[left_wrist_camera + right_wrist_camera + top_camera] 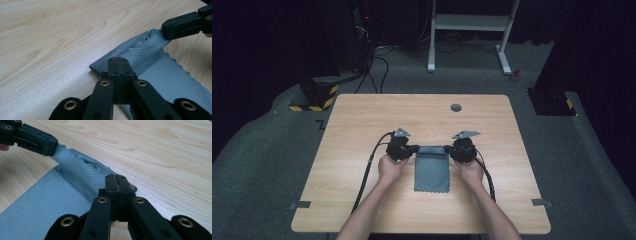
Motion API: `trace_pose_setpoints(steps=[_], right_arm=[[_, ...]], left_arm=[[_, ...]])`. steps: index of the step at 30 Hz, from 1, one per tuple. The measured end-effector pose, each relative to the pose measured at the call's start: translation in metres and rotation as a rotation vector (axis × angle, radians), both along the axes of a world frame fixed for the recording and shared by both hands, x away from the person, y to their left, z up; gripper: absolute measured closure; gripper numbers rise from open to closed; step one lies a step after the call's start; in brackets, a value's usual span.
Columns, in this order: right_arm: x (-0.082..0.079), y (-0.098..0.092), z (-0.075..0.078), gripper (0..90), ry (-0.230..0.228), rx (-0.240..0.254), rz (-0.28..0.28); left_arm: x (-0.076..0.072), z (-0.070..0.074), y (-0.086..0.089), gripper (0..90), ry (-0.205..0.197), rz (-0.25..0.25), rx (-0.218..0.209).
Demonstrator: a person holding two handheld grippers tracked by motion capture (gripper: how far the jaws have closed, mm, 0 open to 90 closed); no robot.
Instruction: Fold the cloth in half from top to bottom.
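Pinching the grey microfibre cloth (432, 169) by its far corners: left gripper (413, 149) and right gripper (451, 149), jaws fully closed on fabric. Holding both corners likely keeps the far edge taut and square for folding on the wooden table (362, 120).

The cloth's (150, 72) near end runs off the frame's bottom edge.

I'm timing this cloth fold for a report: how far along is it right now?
Done: the grey cloth lies as a narrow rectangle on the wooden table, so it looks already folded at least once. In hand: the left gripper and right gripper are each shut on a far corner, that edge lifted and starting to curl toward the person. Left: probably carrying it to the near edge, then letting go.
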State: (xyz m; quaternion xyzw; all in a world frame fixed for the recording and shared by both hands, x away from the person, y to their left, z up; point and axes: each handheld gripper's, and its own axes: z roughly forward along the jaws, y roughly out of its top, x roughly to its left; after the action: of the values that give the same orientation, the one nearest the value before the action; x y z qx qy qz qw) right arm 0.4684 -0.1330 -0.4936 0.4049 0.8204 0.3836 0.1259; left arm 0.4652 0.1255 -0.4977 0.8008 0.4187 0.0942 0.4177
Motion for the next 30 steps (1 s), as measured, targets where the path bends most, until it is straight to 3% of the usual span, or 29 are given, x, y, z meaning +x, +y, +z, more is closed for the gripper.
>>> trace_pose_setpoints(steps=[6,14,30], right_arm=[[-0.006,-0.002,-0.004,89.6,-0.001,0.004,0.018],[-0.013,-0.005,-0.006,89.6,0.004,0.015,0.011],[-0.028,-0.009,-0.006,89.5,0.000,0.010,0.049]], left_arm=[[-0.009,0.000,-0.001,90.0,-0.026,-0.003,0.020],[-0.017,0.000,-0.002,90.0,-0.033,-0.016,0.003],[-0.034,-0.001,-0.001,90.0,-0.038,-0.048,-0.011]])
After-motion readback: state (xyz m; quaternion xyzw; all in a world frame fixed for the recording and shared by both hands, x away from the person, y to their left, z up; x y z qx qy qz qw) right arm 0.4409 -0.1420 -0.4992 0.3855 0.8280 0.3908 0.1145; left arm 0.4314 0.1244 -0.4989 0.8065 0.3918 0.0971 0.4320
